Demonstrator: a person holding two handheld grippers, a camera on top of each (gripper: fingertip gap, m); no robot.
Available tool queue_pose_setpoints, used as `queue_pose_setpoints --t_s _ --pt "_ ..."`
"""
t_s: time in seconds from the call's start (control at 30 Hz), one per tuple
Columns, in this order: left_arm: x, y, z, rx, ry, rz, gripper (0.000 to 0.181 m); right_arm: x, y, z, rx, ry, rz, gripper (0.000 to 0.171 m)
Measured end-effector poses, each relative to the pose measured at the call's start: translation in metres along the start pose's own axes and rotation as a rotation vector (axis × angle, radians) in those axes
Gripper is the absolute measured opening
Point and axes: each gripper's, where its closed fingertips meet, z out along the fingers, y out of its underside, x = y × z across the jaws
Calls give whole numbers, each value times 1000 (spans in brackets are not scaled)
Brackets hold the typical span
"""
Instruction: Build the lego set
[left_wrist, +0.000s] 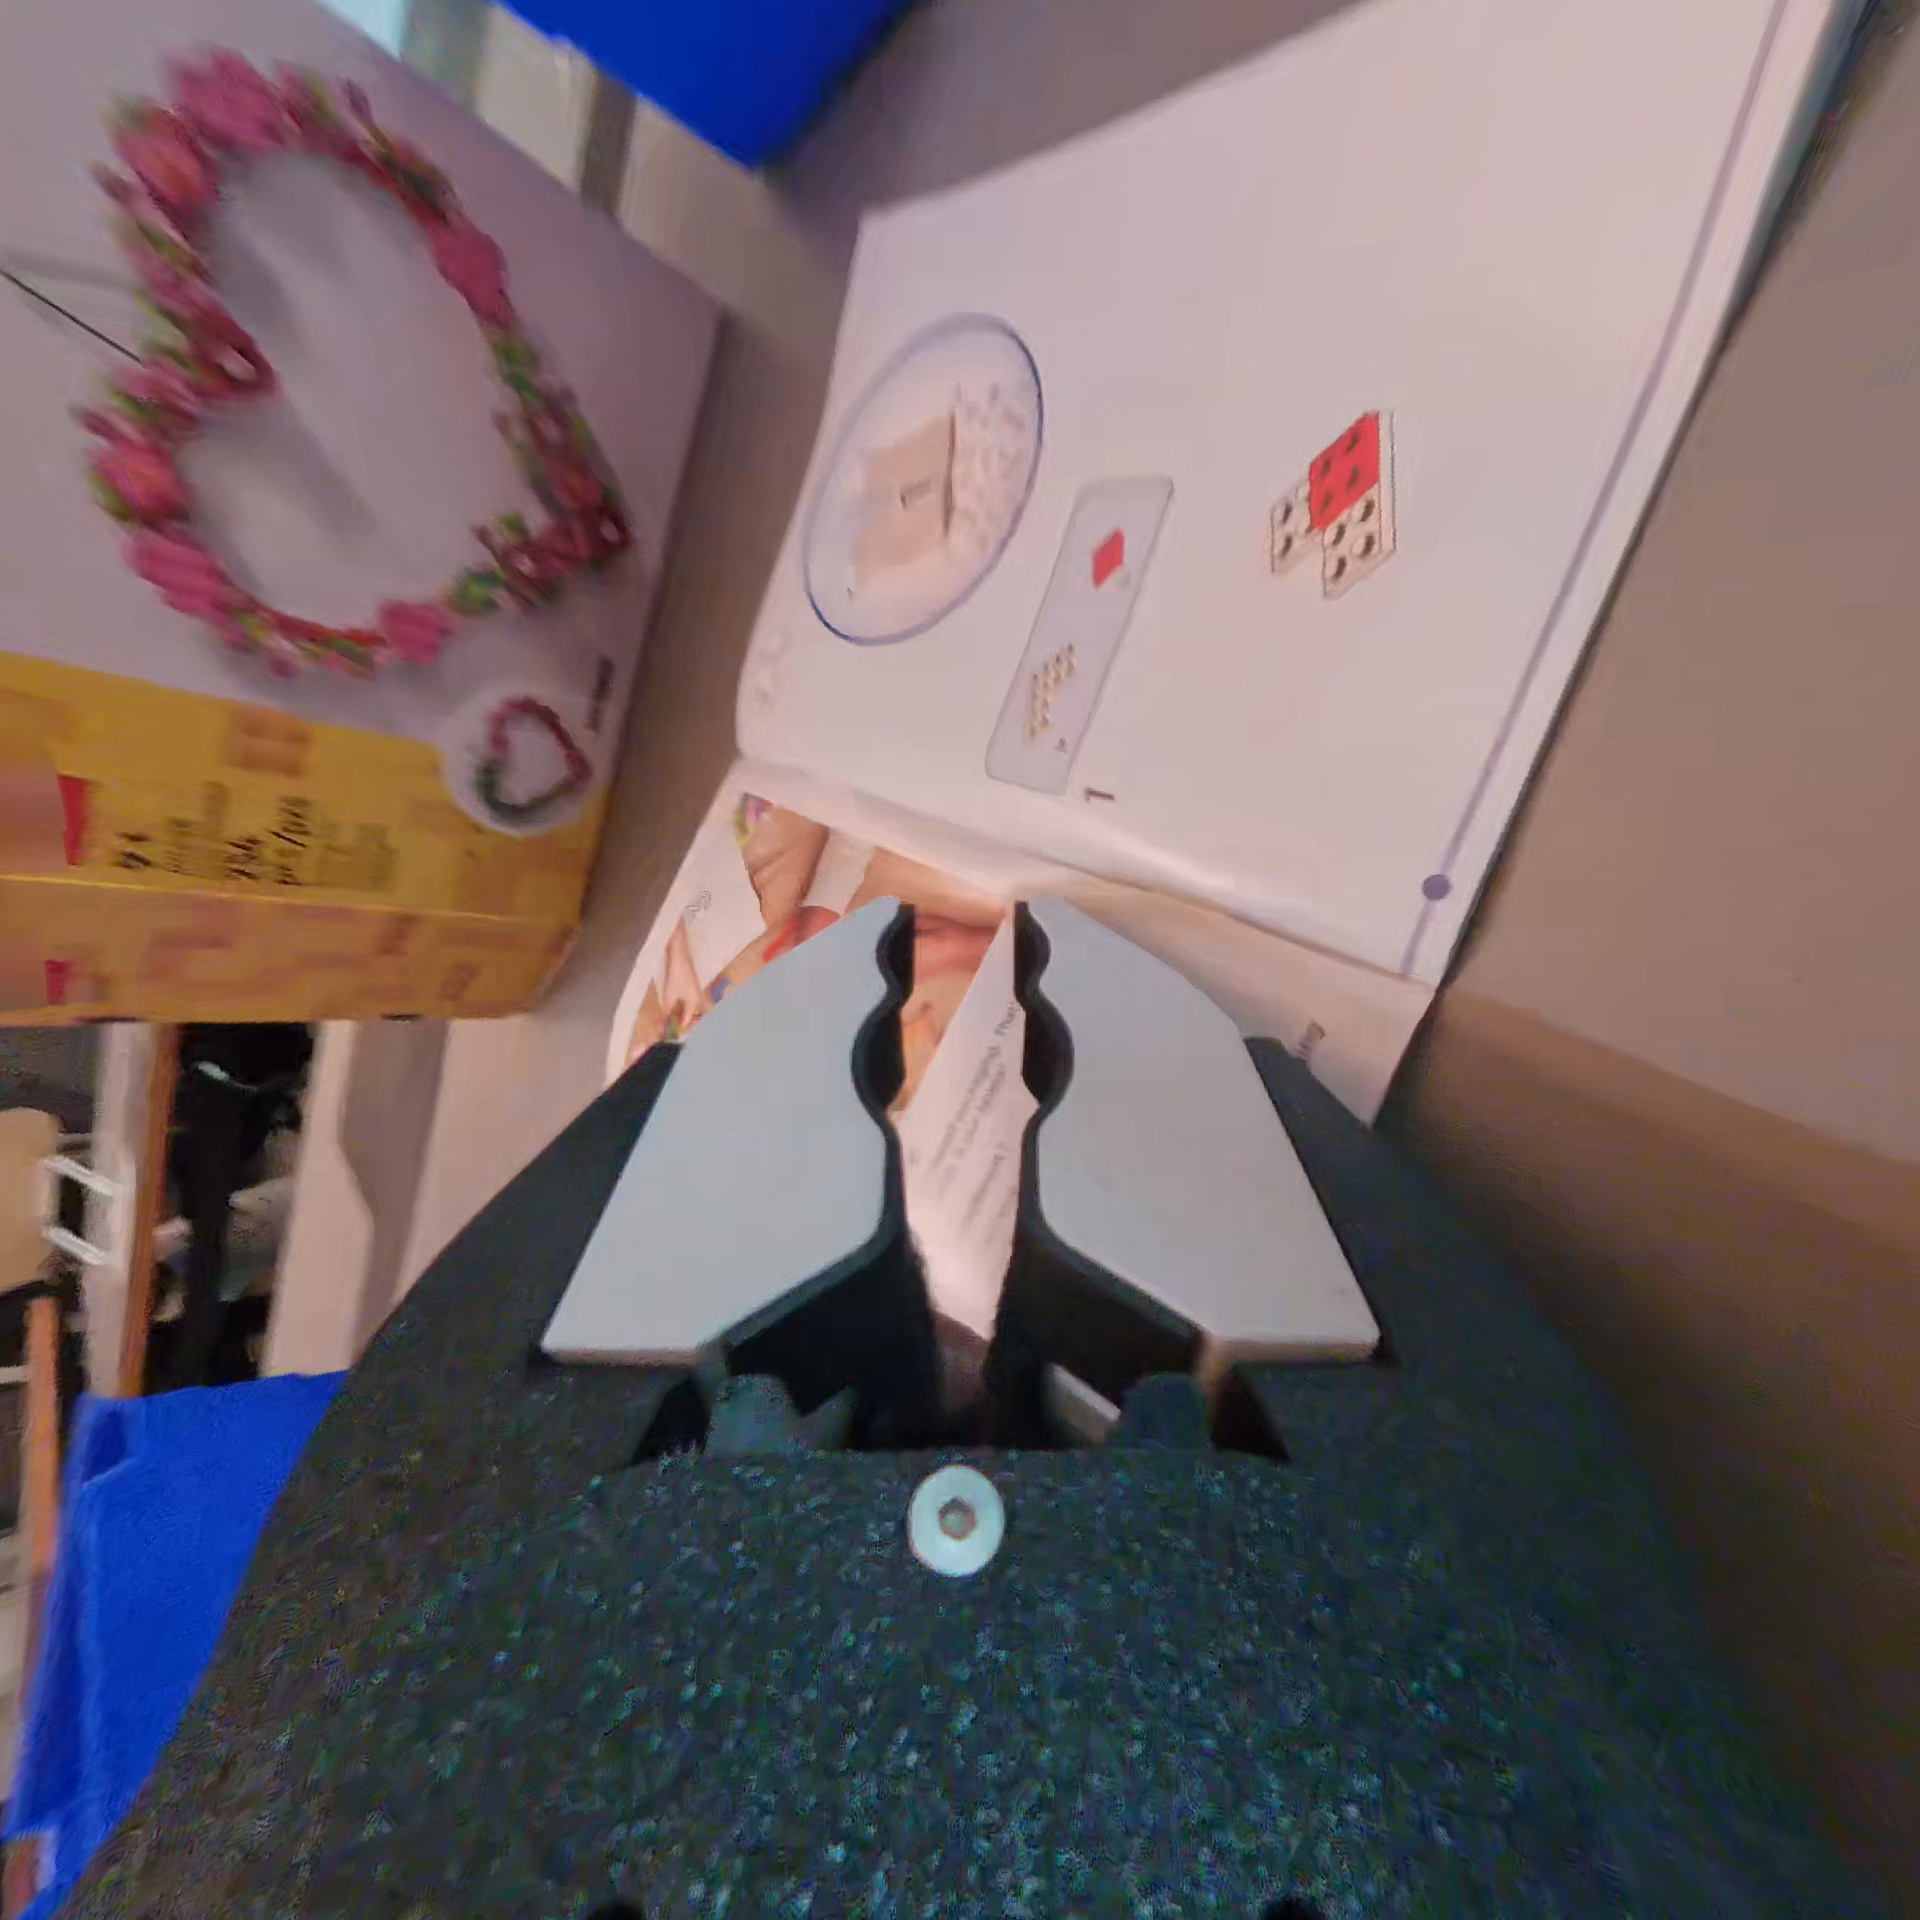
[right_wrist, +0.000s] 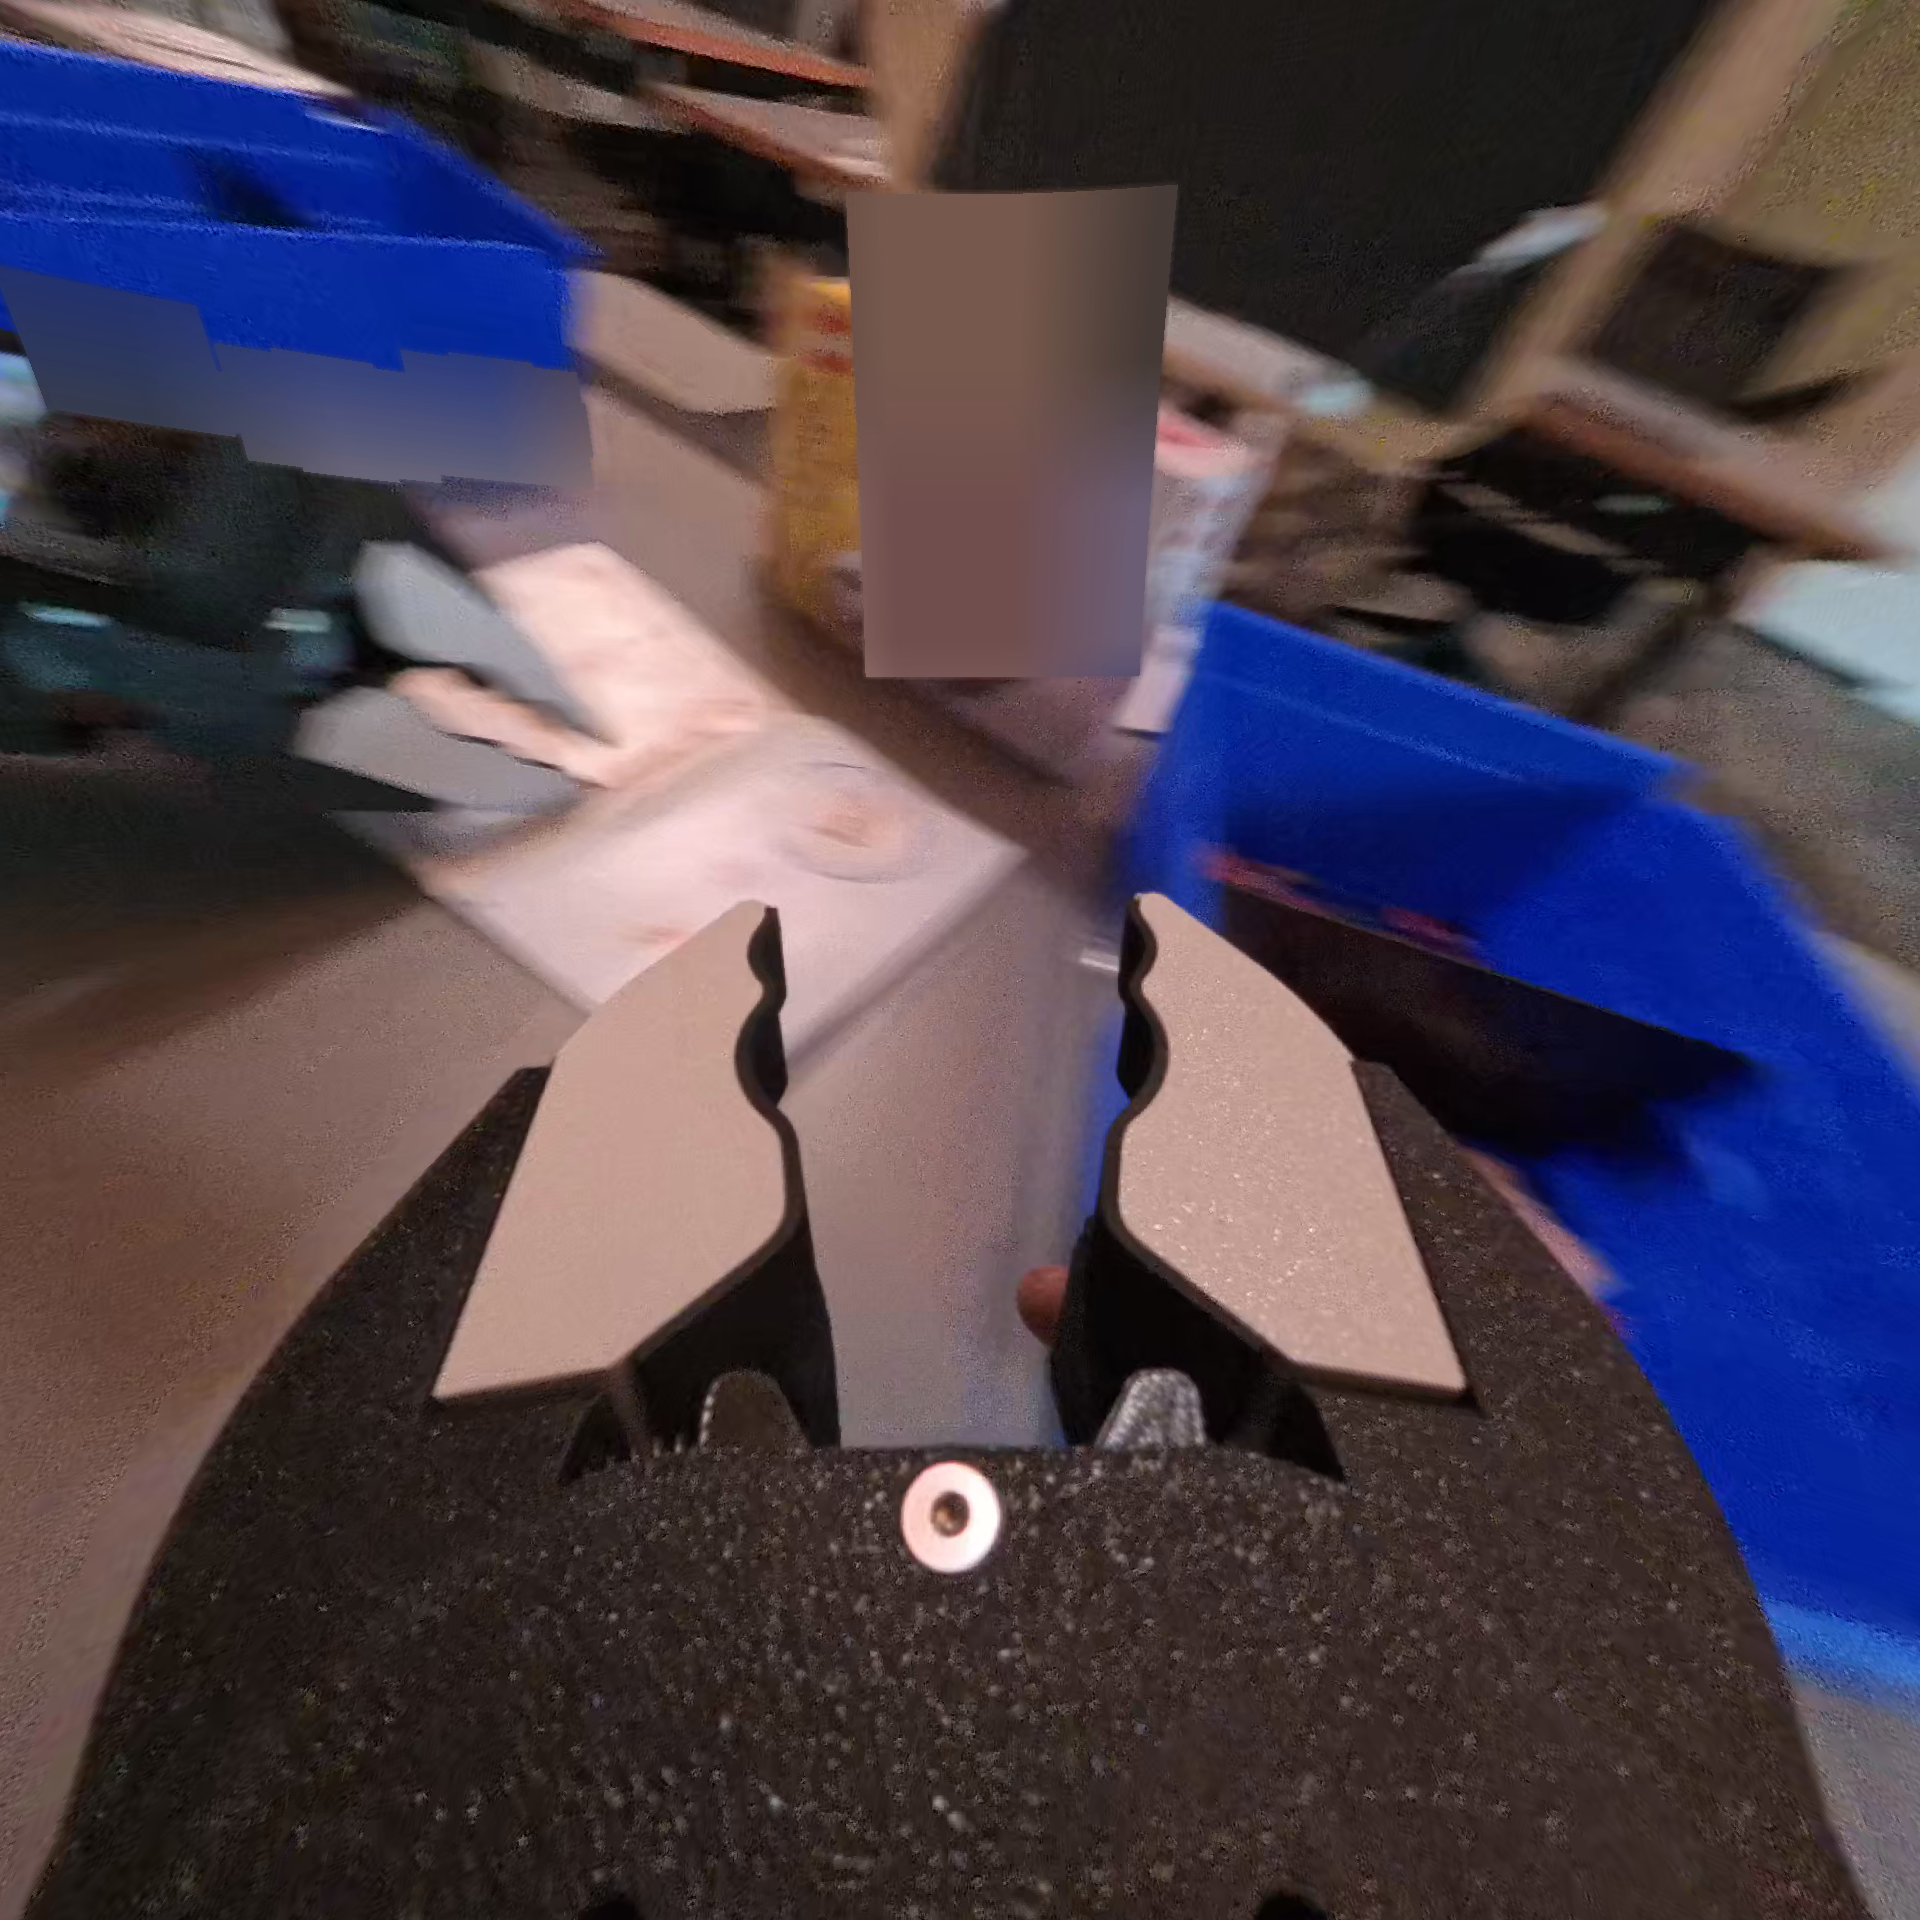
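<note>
The instruction booklet (left_wrist: 1247, 416) lies open on the table, showing a step with a red and tan brick drawing. My left gripper (left_wrist: 964, 920) is at its near edge. A lifted page (left_wrist: 977, 1091) stands between the fingers and lies along the right finger (left_wrist: 1143, 1091). The left finger is apart from the page, so the jaws are narrowly open and not clamped on it. My right gripper (right_wrist: 951, 920) hovers open and empty above the table. The booklet (right_wrist: 727, 831) and the left gripper (right_wrist: 571, 748) show blurred ahead of it on the left.
The set's box (left_wrist: 312, 416), with a pink flower heart picture and a yellow band, lies left of the booklet. A blue bin (right_wrist: 1455, 831) stands close on the right of my right gripper, and another blue bin (right_wrist: 260, 260) is at the far left. Shelves stand behind. Across from one pair of fingers to the other is roughly 20 cm.
</note>
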Motion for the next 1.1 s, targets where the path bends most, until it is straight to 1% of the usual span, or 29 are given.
queue_pose_setpoints --t_s 0.03,0.07,0.13,0.17,0.2,0.23,0.27,0.3,0.33,0.4,0.53,0.6,0.67,0.7,0.73,0.8,0.83,0.9,0.93,1.0,1.1 --pt "2 4 3 -12 20 -25 8 28 8 -11 -23 99 -23 64" --pt "1 4 4 -4 19 -47 7 47 23 -17 -88 142 -37 66" --pt "0 6 5 -18 15 -55 6 61 66 -18 -285 116 -12 81" --pt "-1 7 5 -33 8 -52 5 61 81 -16 -339 98 -2 82" --pt "0 7 5 -42 4 -52 5 59 88 -14 -345 87 -1 71" --pt "0 7 5 -50 -2 -51 3 52 88 -10 -322 58 -2 53" --pt "0 7 5 -58 -12 -44 3 42 87 -9 -313 27 -8 20" --pt "-1 9 5 -73 -26 -31 2 42 88 -8 -334 69 -27 6" --pt "-3 13 4 -98 -47 -12 2 41 90 -7 -359 117 -73 7" --pt "-8 22 3 -139 -87 32 2 30 89 -5 -371 159 -153 8" --pt "-11 29 0 -121 -81 -17 3 -13 77 2 -333 117 -83 12" --pt "-15 32 -3 -126 -79 -45 10 -23 73 1 -329 125 -84 15" --pt "-21 33 -9 -123 -99 -62 18 -32 69 -2 -311 72 -56 24" --pt "-25 32 -15 -109 -118 -72 19 -37 65 -6 -284 28 -23 35" --pt "-29 30 -21 -85 -140 -87 21 -36 58 -13 -248 -8 21 40" --pt "-34 25 -36 -13 -167 -148 23 -26 38 -29 -142 -62 135 50" --pt "-32 22 -44 34 -156 -199 24 -14 28 -38 -97 -69 201 53" --pt "-28 18 -57 138 -122 -334 25 13 18 -50 -55 -72 308 67" --pt "-26 17 -63 189 -107 -392 28 28 18 -54 -56 -57 343 71" --pt "-27 14 -74 297 -100 -465 37 50 13 -58 -45 -38 367 72" --pt "-41 12 -92 404 -159 -510 41 77 6 -53 -29 27 369 65"
